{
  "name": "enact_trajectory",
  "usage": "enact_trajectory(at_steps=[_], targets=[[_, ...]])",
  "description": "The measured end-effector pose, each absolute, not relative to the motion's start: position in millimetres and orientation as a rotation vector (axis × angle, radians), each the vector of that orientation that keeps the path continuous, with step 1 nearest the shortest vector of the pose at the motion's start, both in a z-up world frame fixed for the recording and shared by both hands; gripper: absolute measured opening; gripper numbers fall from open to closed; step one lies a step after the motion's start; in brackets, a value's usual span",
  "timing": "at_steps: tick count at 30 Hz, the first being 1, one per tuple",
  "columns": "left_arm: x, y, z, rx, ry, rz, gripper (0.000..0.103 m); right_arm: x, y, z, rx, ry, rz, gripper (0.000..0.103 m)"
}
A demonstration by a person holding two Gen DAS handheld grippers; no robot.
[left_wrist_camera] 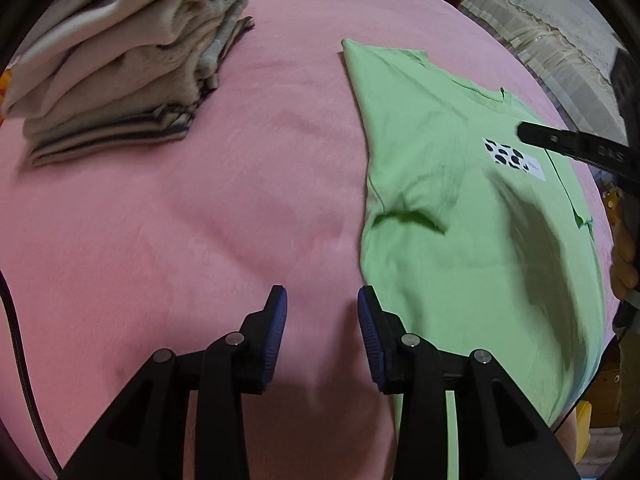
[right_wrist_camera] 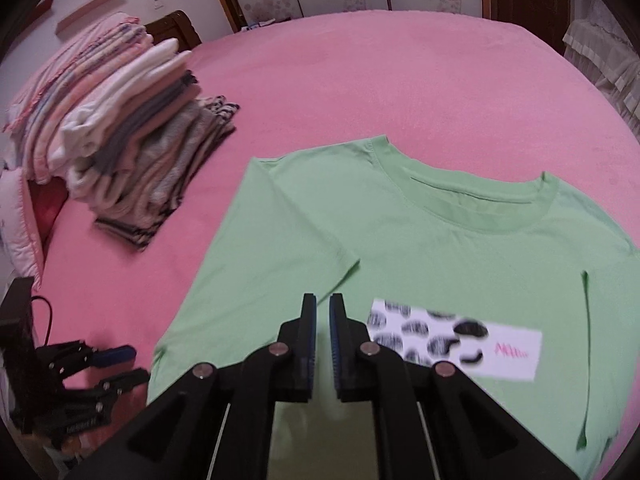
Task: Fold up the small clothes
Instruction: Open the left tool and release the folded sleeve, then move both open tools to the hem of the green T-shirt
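Left gripper (left_wrist_camera: 322, 300) jaws parted and empty; right gripper (right_wrist_camera: 323, 306) jaws nearly closed, empty.
Green T-shirt (right_wrist_camera: 400, 240) lies flat on the pink bedspread (right_wrist_camera: 360, 80); folded stack (right_wrist_camera: 132, 152) at upper left.

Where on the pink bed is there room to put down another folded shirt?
The widest bare patch of the pink bed runs beyond the green T-shirt's collar to the far edge. A narrower strip lies between the shirt and the stack of folded clothes. It is crowded at the left, where the stack sits.
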State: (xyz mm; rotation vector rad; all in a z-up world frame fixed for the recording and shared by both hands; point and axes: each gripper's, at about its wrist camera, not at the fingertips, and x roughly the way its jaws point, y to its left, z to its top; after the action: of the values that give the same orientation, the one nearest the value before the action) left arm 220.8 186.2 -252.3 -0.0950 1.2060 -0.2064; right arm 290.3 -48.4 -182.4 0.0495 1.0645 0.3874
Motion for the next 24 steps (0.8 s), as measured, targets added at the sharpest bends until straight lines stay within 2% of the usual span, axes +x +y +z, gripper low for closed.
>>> enact_trajectory(at_steps=[12,17,18,22,24], targets=[[129,160,-209,-0.045,1.117,-0.208,0.035,154,-101,-146,0.096,1.035,0.35,0.007],[89,142,-183,-0.013,1.025,-0.206,0.035,99,-124,-134,0.099,1.01,0.299,0.007],[83,139,-177,-0.008,1.008,-0.203,0.037,88,-128,-130,0.101,1.001,0.29,0.007],[60,126,-148,-0.018,0.903,-0.172,0.06,54,-142,-110,0.139,0.946,0.278,0.007],[50,119,-131,-0.043,0.848,-0.173,0.064,42,-147,-100,0.155,0.912,0.267,0.007]])
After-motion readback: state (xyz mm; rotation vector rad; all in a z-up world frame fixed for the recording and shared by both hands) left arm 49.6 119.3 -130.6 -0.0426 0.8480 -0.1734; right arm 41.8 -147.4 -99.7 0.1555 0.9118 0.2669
